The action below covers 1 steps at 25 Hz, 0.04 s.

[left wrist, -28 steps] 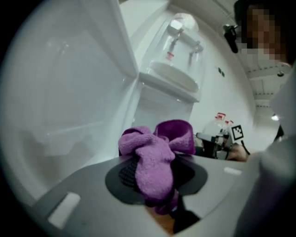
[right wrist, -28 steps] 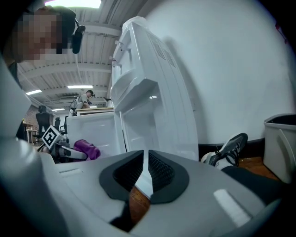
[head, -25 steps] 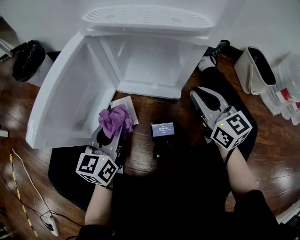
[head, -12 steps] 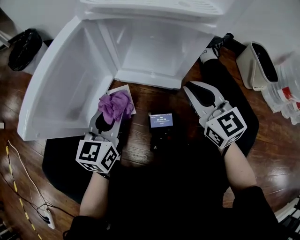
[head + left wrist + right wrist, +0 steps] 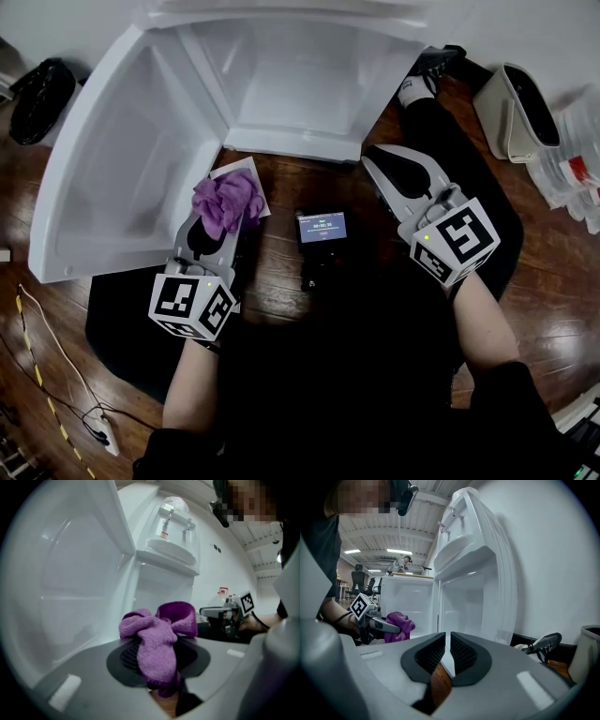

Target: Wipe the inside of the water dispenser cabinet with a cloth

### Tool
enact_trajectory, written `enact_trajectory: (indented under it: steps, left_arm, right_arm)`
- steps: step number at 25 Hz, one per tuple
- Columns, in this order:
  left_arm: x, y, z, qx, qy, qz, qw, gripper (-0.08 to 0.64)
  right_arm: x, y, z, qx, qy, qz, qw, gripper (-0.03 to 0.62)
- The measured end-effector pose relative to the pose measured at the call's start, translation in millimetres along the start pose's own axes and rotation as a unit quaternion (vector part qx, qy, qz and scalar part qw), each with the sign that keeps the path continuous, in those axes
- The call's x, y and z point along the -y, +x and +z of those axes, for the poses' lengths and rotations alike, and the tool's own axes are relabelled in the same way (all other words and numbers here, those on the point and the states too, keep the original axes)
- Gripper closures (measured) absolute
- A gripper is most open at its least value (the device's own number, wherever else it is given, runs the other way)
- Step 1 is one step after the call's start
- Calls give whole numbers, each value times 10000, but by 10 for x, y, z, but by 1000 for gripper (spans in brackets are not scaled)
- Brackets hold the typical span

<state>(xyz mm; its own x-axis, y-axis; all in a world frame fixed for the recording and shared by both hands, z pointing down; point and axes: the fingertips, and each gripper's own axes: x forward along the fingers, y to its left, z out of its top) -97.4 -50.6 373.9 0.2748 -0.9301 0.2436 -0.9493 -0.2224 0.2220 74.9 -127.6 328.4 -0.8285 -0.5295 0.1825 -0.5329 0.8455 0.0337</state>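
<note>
Purple cloth clamped in left gripper; right gripper closed, empty.

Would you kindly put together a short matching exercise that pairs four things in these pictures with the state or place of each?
Things:
1. purple cloth
2. right gripper
3. cabinet door
4. small screen device

States or places:
a. swung wide open
b. lying on the wooden floor between the two grippers
c. clamped in the left gripper
d. shut, with nothing between the jaws

Pairs: 1-c; 2-d; 3-a; 4-b
</note>
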Motion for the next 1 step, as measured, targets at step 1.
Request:
enact_trajectory:
  steps: [1]
  left_arm:
    - [1,1,-4,-18,-15,13,10000,410]
  right_arm:
    - [-5,-2,2,0,-17,12,10000,557]
